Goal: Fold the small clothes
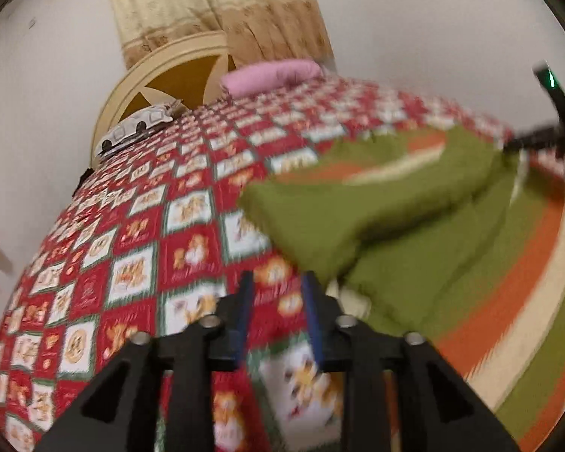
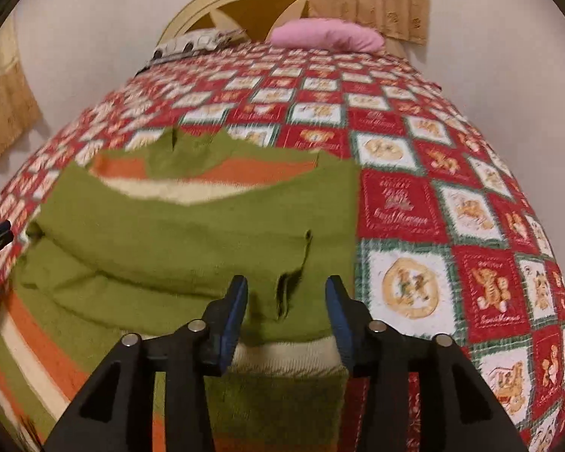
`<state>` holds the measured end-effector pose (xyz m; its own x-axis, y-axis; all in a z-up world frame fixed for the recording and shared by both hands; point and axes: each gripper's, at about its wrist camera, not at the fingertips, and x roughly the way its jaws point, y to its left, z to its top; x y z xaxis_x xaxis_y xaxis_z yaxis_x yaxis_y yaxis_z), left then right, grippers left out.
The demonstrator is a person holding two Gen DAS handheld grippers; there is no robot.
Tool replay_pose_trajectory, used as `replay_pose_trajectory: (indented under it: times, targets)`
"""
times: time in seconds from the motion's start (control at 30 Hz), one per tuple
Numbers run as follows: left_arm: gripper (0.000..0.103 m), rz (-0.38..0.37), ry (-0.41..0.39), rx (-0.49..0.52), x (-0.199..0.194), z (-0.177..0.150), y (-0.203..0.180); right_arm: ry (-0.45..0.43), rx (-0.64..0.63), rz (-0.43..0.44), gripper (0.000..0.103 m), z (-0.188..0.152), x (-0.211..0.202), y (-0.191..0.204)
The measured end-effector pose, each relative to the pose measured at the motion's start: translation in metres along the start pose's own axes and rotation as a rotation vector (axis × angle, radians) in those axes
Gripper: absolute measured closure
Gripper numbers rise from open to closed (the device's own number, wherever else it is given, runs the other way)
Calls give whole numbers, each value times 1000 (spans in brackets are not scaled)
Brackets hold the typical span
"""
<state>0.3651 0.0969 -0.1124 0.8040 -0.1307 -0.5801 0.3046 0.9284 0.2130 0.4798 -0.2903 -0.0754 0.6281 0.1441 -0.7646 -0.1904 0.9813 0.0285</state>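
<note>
Here the green striped sweater [image 2: 192, 226] is lying partly folded on the bed [image 2: 414, 150] near its foot edge. The right tool [image 2: 286, 297] is hovering spread apart over it; the left tool [image 1: 278, 293] is hanging parted beside it, gripping nothing.

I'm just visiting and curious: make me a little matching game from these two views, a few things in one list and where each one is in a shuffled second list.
Things:
1. sweater
2. pink pillow
3. left gripper
4. right gripper

Places or states:
A. open, over the bare bedspread, beside the green knit
B. at the far end of the bed, by the headboard
C. open, right above the green knit's near edge
D. spread in the middle of the bed, partly folded over

Pairs: 1-D, 2-B, 3-A, 4-C
</note>
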Motion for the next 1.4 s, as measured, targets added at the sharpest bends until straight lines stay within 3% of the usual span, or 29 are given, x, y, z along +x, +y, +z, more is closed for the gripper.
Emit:
replay_pose_trajectory:
  times: [0.07, 0.13, 0.23, 0.27, 0.3, 0.33, 0.5, 0.57, 0.67, 0.77, 0.8, 0.93, 1.0, 1.07, 1.17, 1.23, 1.3, 1.4]
  targets:
    - [64, -28, 0, -7, 9, 7, -5, -10, 34, 28, 54, 6, -1, 1]
    - [62, -73, 54, 25, 26, 8, -21, -19, 52, 37, 50, 8, -2, 7]
    - [62, -48, 114, 96, 47, 1, -38, -19, 47, 60, 49, 6, -1, 20]
    - [67, -33, 129, 117, 51, -1, -41, -18, 39, 66, 49, 5, -1, 24]
    - [83, -3, 134, 133, 53, -2, -42, -16, 29, 71, 48, 4, -1, 27]
    - [89, 19, 131, 128, 53, -2, -39, -15, 20, 73, 48, 3, 0, 30]
    - [91, 93, 158, -87, 43, -7, 2, -12, -7, 63, 48, 1, 5, 35]
    - [91, 96, 208, -101, 47, -23, 6, -10, 7, 69, 47, -1, 8, 33]
    - [89, 94, 161, -37, 34, -26, -7, -2, 11, 66, 47, -3, 13, 32]
    - [75, 51, 110, 22, 18, -19, -17, 5, 11, 68, 47, -3, 15, 32]
    - [75, 38, 95, 32, 14, -16, -18, 6, 17, 74, 47, -1, 14, 32]
    - [72, 27, -2, 25, -6, -2, -10, -4, 77, 112, 47, 7, 10, 23]
    - [62, 63, -26, -1, -6, 5, -5, -2, 112, 124, 47, 15, 12, 19]
    - [52, 100, -12, -12, 6, 12, -5, 16, 131, 130, 47, 22, 20, 21]
    - [52, 174, 91, 50, 43, 8, -17, 108, 167, 137, 48, 25, 43, 28]
    - [52, 175, 142, 66, 54, -1, -21, 162, 153, 131, 70, 19, 54, 40]
    - [58, 109, 176, 73, 51, -12, -25, 131, 107, 103, 89, 16, 47, 49]
    - [57, 100, 162, 130, 35, -20, -35, 98, 63, 113, 93, 10, 30, 53]
